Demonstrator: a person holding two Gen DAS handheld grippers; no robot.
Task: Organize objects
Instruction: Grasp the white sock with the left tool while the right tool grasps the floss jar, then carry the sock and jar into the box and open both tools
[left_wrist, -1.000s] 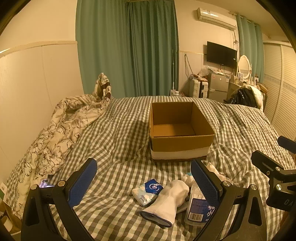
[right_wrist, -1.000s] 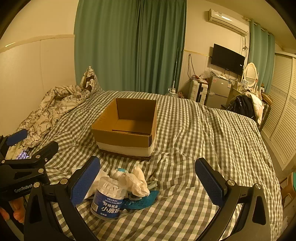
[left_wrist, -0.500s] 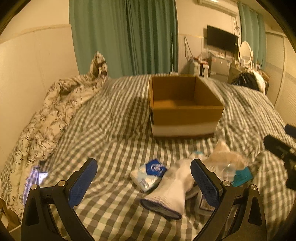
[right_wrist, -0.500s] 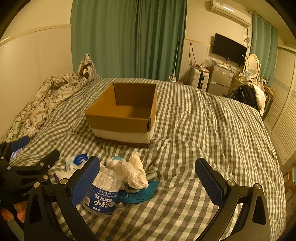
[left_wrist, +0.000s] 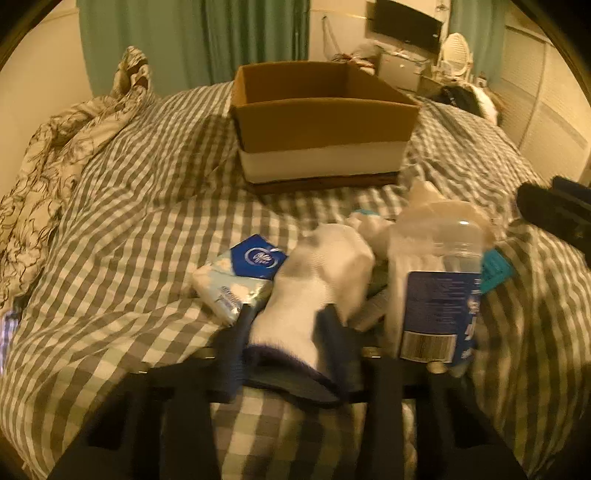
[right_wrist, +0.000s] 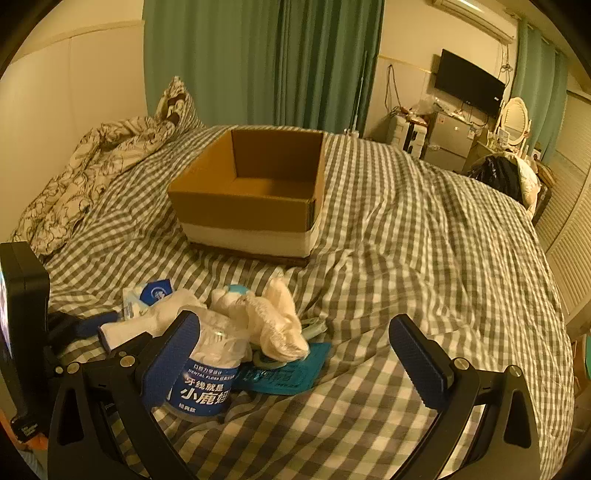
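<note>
An open cardboard box (left_wrist: 321, 110) stands on the checked bed; the right wrist view shows it (right_wrist: 251, 199) empty. In front lies a pile: a white sock (left_wrist: 317, 284), a blue-and-white tissue pack (left_wrist: 240, 277), a dental floss jar (left_wrist: 439, 295), a crumpled white glove (right_wrist: 277, 321) and a teal packet (right_wrist: 291, 373). My left gripper (left_wrist: 286, 328) is shut on the sock's cuff end, low on the bed. My right gripper (right_wrist: 299, 354) is open, with its left finger beside the jar (right_wrist: 210, 369).
A floral duvet (left_wrist: 55, 147) is bunched along the left side of the bed. A dresser, TV and mirror (right_wrist: 513, 118) stand beyond the bed's far right. The checked bedspread (right_wrist: 424, 240) stretches to the right of the box.
My left gripper moved down and forward and closed on the white sock. My right gripper moved slightly closer to the pile and stayed open.
</note>
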